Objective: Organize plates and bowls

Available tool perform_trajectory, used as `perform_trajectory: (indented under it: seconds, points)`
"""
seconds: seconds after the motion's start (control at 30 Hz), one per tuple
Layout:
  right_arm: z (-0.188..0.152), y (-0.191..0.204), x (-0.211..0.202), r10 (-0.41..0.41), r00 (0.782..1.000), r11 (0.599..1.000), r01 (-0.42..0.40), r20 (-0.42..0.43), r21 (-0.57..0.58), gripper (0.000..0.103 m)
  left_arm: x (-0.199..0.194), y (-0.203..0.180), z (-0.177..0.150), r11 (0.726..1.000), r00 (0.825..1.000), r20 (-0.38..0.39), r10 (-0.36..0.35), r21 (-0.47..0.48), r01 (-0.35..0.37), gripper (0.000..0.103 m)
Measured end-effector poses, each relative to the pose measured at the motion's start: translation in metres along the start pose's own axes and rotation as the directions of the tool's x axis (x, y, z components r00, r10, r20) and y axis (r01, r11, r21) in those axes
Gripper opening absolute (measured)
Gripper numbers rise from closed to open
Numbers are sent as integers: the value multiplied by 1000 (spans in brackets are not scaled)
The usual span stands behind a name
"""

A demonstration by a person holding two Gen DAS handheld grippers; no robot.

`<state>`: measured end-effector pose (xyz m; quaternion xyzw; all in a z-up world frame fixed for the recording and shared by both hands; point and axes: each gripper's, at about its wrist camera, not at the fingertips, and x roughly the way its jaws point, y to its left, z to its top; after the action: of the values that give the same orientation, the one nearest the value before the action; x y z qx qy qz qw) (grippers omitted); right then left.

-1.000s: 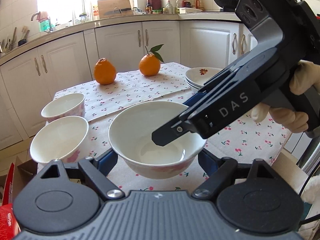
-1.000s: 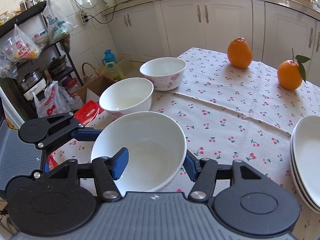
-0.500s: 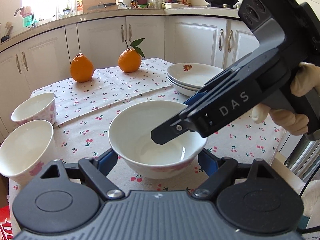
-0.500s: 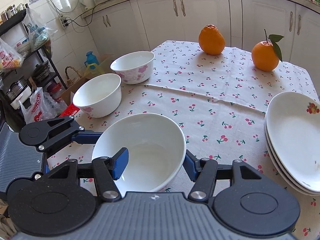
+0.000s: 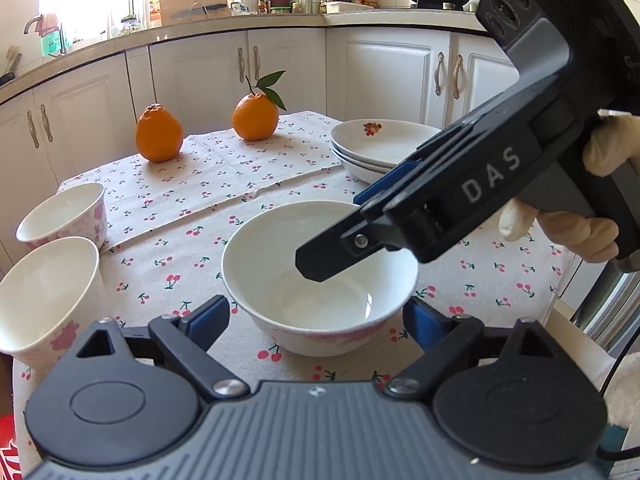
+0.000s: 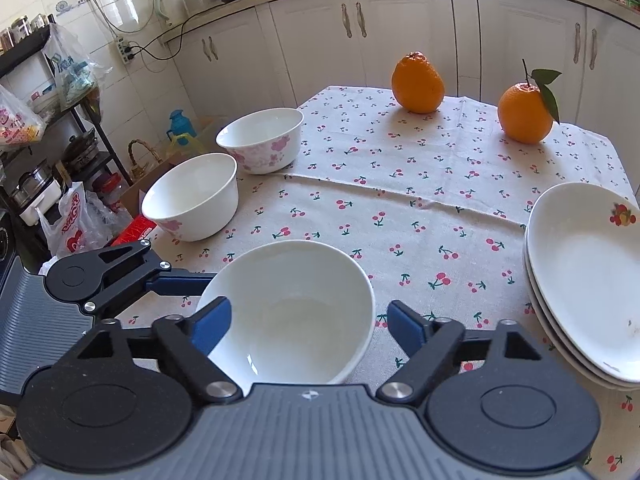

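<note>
A white bowl with pink flowers (image 5: 320, 280) (image 6: 292, 312) stands on the cherry tablecloth near the front edge. My left gripper (image 5: 316, 320) is open, with one blue pad on each side of the bowl and apart from it. My right gripper (image 6: 308, 320) is open too, straddling the same bowl from another side; it also shows in the left wrist view (image 5: 460, 208), reaching over the bowl. Two more flowered bowls (image 6: 192, 196) (image 6: 262, 140) stand at the left. A stack of three white plates (image 6: 588, 280) (image 5: 380, 148) sits at the right.
Two oranges (image 6: 418, 82) (image 6: 524, 114) stand at the table's far side. White kitchen cabinets (image 6: 360, 40) lie beyond. A shelf with bags and pots (image 6: 48, 120) stands left of the table, with a red box (image 6: 136, 228) and bags on the floor.
Both grippers and the bowl between them have moved right and lower over the table; the bowl now stands on the cloth. The side bowls drifted left in view, the plates came closer.
</note>
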<state>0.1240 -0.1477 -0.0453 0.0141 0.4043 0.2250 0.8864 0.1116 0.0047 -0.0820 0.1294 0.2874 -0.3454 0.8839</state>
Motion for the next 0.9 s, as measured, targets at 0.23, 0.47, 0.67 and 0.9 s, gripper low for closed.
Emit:
perform_trajectory:
  seconds: [0.23,0.47,0.67,0.9]
  points:
    - [6,7,-4,-1,1000,1000,1,19,-28,98,-18,8,-7,999,1000,-9,26,-25,-27,96]
    - [19,24,0,18,999,996,-16,29,-85,100,-49,31,-21,988,991,-14,135,-78,-135,97]
    - [34,40,12,56,998,991,-52,26,-127,101,-62,62,-30,954,964,-29,263,-140,-265,97]
    - [52,58,30,84,996,983,-82,5,-167,101,-64,88,-36,929,948,-38,316,-191,-318,97]
